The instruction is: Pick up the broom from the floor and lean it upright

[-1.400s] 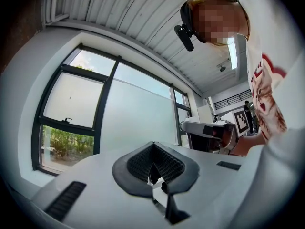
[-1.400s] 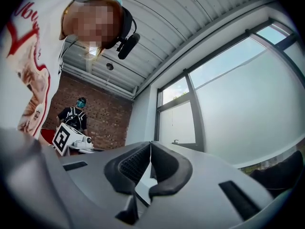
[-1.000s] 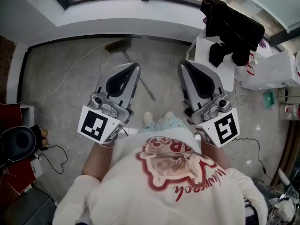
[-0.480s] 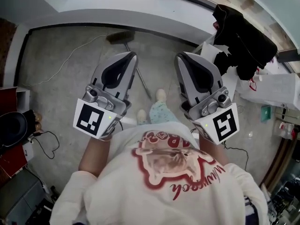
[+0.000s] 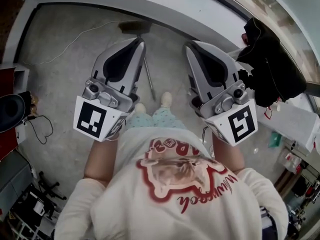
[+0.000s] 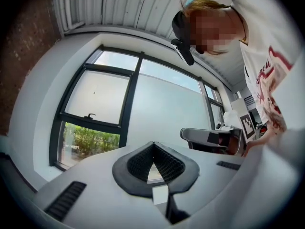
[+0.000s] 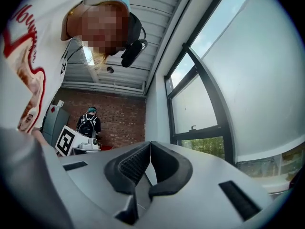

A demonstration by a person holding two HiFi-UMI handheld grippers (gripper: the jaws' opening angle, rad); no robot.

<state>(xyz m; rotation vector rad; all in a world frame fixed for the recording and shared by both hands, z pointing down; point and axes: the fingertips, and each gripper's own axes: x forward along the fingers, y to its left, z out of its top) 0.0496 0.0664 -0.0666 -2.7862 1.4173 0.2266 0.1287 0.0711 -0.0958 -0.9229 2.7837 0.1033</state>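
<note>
The broom has a dark brown head and grey handle on the speckled grey floor. The left gripper and right gripper are silver-grey with black-and-white square markers. Right of the broom, a garment is black.

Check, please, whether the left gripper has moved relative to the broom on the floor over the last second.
Yes. The left gripper has moved forward toward the wall; its tip now sits nearer the broom head on the floor.
</note>
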